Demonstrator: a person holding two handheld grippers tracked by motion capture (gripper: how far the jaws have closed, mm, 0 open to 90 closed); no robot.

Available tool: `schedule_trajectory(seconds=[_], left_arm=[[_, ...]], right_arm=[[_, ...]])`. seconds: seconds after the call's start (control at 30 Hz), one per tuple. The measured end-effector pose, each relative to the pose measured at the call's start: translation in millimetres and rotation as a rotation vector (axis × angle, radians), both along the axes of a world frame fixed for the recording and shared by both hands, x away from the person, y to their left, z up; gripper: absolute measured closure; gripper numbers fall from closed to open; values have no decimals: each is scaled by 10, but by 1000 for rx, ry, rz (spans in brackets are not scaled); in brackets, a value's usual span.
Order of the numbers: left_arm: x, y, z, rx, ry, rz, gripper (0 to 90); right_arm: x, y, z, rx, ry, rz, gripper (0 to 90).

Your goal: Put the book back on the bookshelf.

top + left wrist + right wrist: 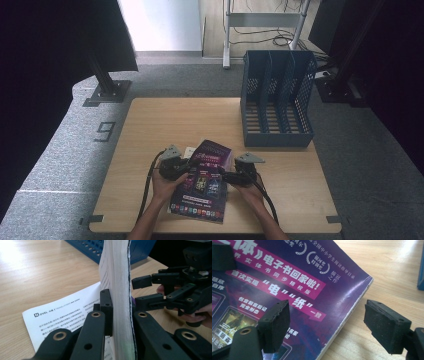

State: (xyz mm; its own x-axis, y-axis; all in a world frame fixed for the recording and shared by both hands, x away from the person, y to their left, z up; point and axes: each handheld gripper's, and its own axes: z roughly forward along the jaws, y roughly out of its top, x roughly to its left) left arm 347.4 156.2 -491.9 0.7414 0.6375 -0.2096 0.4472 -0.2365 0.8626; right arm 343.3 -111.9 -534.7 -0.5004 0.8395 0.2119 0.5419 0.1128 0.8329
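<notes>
The book [202, 182] lies near the front edge of the wooden surface [150, 125], at about 6 o'clock in the high view, between the two hands. Its purple cover carries Chinese writing in white on magenta bands; in the right gripper view [294, 285] one line reads "电子书回家啦!" and another shows "电" and "纸" in quotation marks, with laurel-wreath award marks near the top whose small characters are too fine to read. The lower cover art is blurred and partly hidden behind the near finger.

The left gripper [172, 165] sits at the book's 9 o'clock edge. In its own view its fingers [106, 307] are clamped on the book's page block [117, 290], which stands on edge between them, white page edges facing the camera. Under it lies a white printed sheet [62, 312] headed "NOVEL" with "TRANSLATIONS" beside it; the Chinese paragraphs below are too small to make out, and the sheet's lower part is cut off by the gripper.

The right gripper [240, 172] is at the book's 3 o'clock edge. Its fingers [275, 325] stand apart, one above the cover, the other [387, 325] above bare wood past the book's corner, holding nothing.

A blue mesh file rack [277, 97] stands at 1 o'clock. A "9" is marked on the grey floor [105, 131] at 10 o'clock.
</notes>
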Motion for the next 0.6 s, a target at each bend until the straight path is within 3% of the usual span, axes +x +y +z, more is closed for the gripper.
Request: schedule_trajectory(seconds=[0.6], left_arm=[[-101, -22, 146, -12, -49, -38, 843]], right_arm=[[-2, -60, 41, 20, -12, -4, 205]])
